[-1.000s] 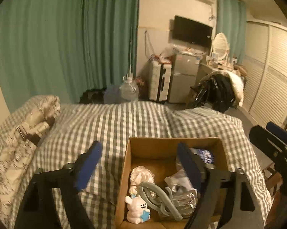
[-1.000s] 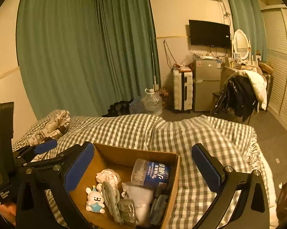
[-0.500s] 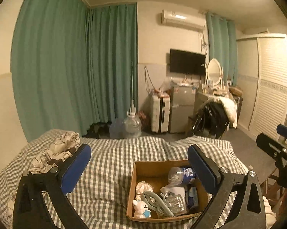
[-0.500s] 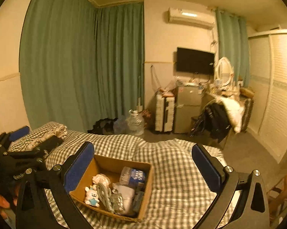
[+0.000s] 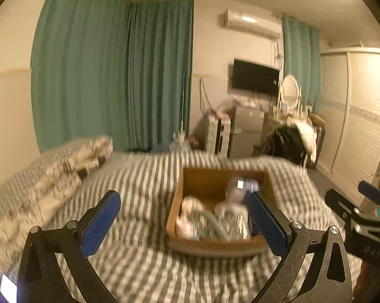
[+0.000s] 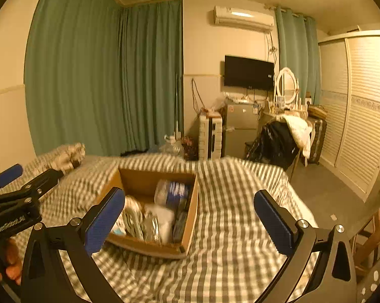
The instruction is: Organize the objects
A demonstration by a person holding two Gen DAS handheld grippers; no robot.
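A brown cardboard box [image 5: 202, 180] [image 6: 144, 181] sits on the checked bed cover [image 5: 139, 265]. It holds a water bottle [image 6: 173, 193] [image 5: 243, 185], a small white plush toy [image 5: 186, 223], a grey-green curved item [image 5: 210, 227], white cloth [image 6: 162, 218] and crinkled plastic. My left gripper [image 5: 187, 219] is open and empty, above the bed near the box's front left. My right gripper [image 6: 190, 217] is open and empty, in front of the box's right side. Both views are motion blurred.
A patterned pillow [image 5: 71, 164] lies at the bed's left. Green curtains [image 6: 101, 75] hang behind. A fridge [image 6: 240, 126], suitcase [image 6: 210, 136], chair with dark clothes [image 6: 278, 141], wall TV [image 6: 249, 73] and wardrobe [image 6: 361, 113] stand beyond the bed.
Both grippers have dipped back down and closer to the box after rising away from it; both stay open and empty. The box's contents have not moved.
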